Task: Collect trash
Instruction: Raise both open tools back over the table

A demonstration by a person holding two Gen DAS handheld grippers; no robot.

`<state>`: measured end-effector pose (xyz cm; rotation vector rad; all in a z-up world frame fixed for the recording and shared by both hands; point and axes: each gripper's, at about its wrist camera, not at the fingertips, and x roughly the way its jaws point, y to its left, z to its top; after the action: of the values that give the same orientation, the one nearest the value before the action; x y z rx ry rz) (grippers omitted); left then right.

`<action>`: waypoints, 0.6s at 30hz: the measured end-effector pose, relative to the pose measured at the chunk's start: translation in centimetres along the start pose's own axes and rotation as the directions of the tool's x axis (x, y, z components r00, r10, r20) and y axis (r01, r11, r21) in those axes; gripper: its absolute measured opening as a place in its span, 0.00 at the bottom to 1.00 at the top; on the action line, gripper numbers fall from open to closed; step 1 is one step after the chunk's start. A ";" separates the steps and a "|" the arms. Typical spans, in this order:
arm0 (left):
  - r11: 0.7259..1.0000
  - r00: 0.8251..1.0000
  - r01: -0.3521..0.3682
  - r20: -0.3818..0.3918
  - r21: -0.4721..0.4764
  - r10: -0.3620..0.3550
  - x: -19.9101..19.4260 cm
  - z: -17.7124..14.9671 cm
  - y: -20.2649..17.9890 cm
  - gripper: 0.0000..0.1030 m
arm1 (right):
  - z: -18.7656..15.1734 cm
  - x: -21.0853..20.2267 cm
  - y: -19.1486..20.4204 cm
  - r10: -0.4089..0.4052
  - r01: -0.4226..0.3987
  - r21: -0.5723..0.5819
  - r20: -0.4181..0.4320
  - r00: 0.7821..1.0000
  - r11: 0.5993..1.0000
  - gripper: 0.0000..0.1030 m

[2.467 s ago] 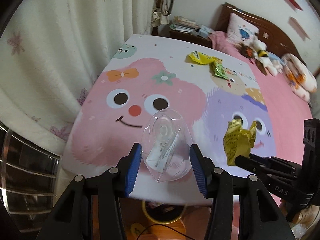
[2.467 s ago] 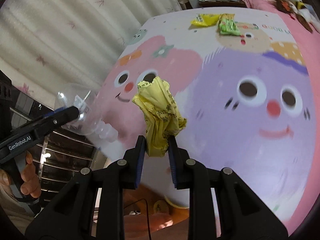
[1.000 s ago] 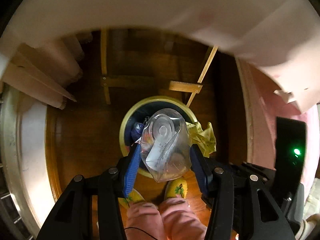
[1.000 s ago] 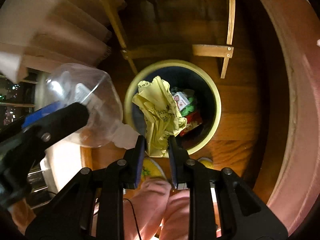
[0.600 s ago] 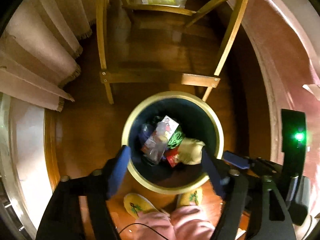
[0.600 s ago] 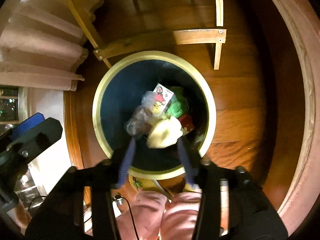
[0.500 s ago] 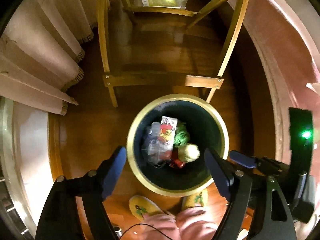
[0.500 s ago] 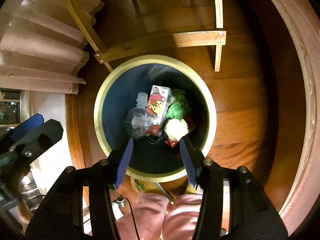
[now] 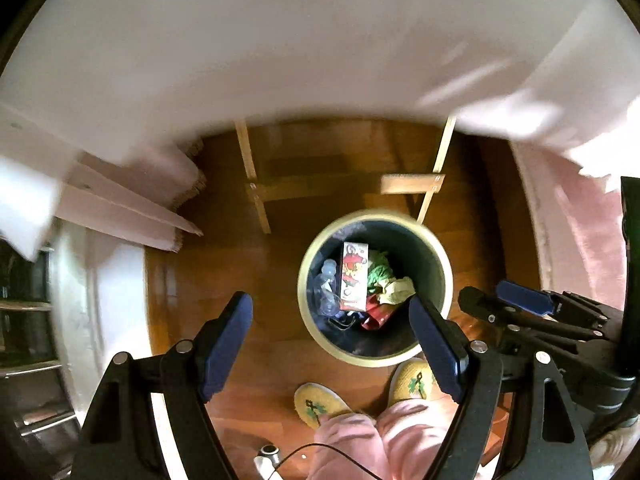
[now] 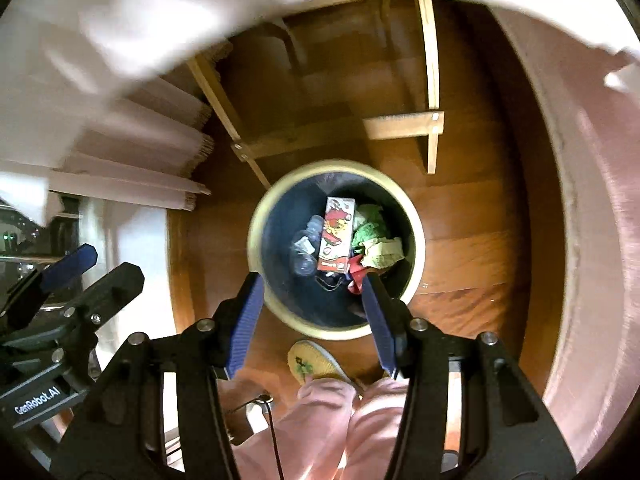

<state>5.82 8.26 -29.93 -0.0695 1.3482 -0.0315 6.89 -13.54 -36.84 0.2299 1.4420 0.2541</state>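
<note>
Above the round trash bin, both pairs of tongs hang with nothing between their blue pads. The left tongs stand spread wide, one pad out over the wooden floor beside the bin, the other over the bin's near rim. The right tongs are also parted, though less widely, and both of their pads lie over the near rim of the bin.

The bin has a pale yellow rim and a dark inner wall, and it stands on the floor just in front of the person's feet, which wear yellow slippers with a green pattern; pink trouser legs show below them. Inside the bin lies the collected trash: a clear plastic bottle against the side nearest the curtain, a white carton with a red cartoon print just beside it in the middle, a green wrapper on the carton's other side, a crumpled yellow wrapper touching the green one, and a red scrap nearer the feet. A dark cord-like thing lies beneath the carton's near end; what it is I cannot tell.

Beyond the bin, on the far side from the feet, light wooden slats cross over the floor. A blurred white cloth edge fills the upper part of both views.
</note>
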 end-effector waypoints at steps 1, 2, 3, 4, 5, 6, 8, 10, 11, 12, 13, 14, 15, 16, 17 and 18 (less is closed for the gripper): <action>1.000 1.000 -0.005 0.014 0.003 0.005 -2.1 0.3 0.1 0.79 | 0.0 -1.4 0.4 0.002 -0.002 -0.002 0.007 1.000 1.000 0.47; 1.000 1.000 -0.004 0.027 0.006 0.004 -3.8 0.6 0.1 0.79 | 0.1 -3.2 0.9 0.003 -0.003 -0.004 0.016 1.000 1.000 0.47; 1.000 0.999 0.002 0.039 0.007 -0.002 -5.5 0.8 0.2 0.79 | 0.2 -4.9 1.4 0.006 -0.006 -0.006 0.026 1.000 1.000 0.47; 1.000 0.998 0.006 0.055 0.009 -0.006 -7.5 1.1 0.2 0.79 | 0.2 -6.6 1.9 0.010 -0.010 -0.008 0.038 0.999 1.000 0.47; 1.000 0.997 0.005 0.073 0.014 -0.006 -9.7 1.5 0.2 0.79 | 0.4 -8.5 2.5 0.011 -0.011 -0.011 0.051 0.999 1.000 0.47; 1.000 0.996 0.003 0.087 0.018 -0.004 -11.3 1.7 0.2 0.79 | 0.4 -10.1 3.0 0.011 -0.011 -0.014 0.062 0.998 1.000 0.47; 1.000 0.991 -0.002 0.135 0.031 -0.002 -15.6 2.3 0.3 0.79 | 0.7 -13.5 4.3 0.018 -0.016 -0.023 0.089 0.996 1.000 0.47; 0.999 0.983 -0.008 0.184 0.047 -0.001 -19.6 2.8 0.3 0.79 | 0.9 -16.7 5.6 0.023 -0.019 -0.036 0.118 0.993 0.999 0.47; 0.998 0.980 -0.008 0.198 0.055 -0.003 -20.9 3.0 0.3 0.79 | 1.1 -17.9 6.1 0.026 -0.021 -0.041 0.130 0.991 0.999 0.47; 0.998 0.978 -0.007 0.210 0.065 -0.007 -22.3 3.2 0.3 0.79 | 1.2 -19.2 6.6 0.029 -0.023 -0.048 0.143 0.989 0.999 0.47; 0.997 0.975 -0.005 0.223 0.078 -0.013 -23.9 3.4 0.4 0.79 | 1.4 -20.8 7.3 0.034 -0.026 -0.055 0.161 0.986 0.998 0.47; 0.996 0.971 -0.004 0.240 0.090 -0.018 -25.7 3.5 0.5 0.79 | 1.4 -21.9 7.8 0.040 -0.030 -0.060 0.174 0.984 0.998 0.47; 0.995 0.968 -0.005 0.252 0.098 -0.020 -26.9 3.6 0.5 0.79 | 1.5 -23.0 8.4 0.046 -0.034 -0.066 0.189 0.981 0.997 0.47; 0.994 0.963 -0.007 0.269 0.108 -0.022 -28.6 3.8 0.6 0.79 | 1.7 -24.3 8.9 0.050 -0.036 -0.071 0.205 0.977 0.997 0.47; 0.993 0.960 -0.008 0.280 0.114 -0.024 -29.5 3.9 0.6 0.79 | 1.7 -25.2 9.3 0.052 -0.037 -0.073 0.218 0.975 0.997 0.47; 0.993 0.955 -0.011 0.295 0.118 -0.024 -30.7 4.1 0.8 0.79 | 1.8 -26.2 9.8 0.056 -0.040 -0.075 0.233 0.971 0.996 0.47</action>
<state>2.97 11.08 0.81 0.0218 1.0434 -0.1033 5.46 -12.33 -8.85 0.2305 1.1915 0.3056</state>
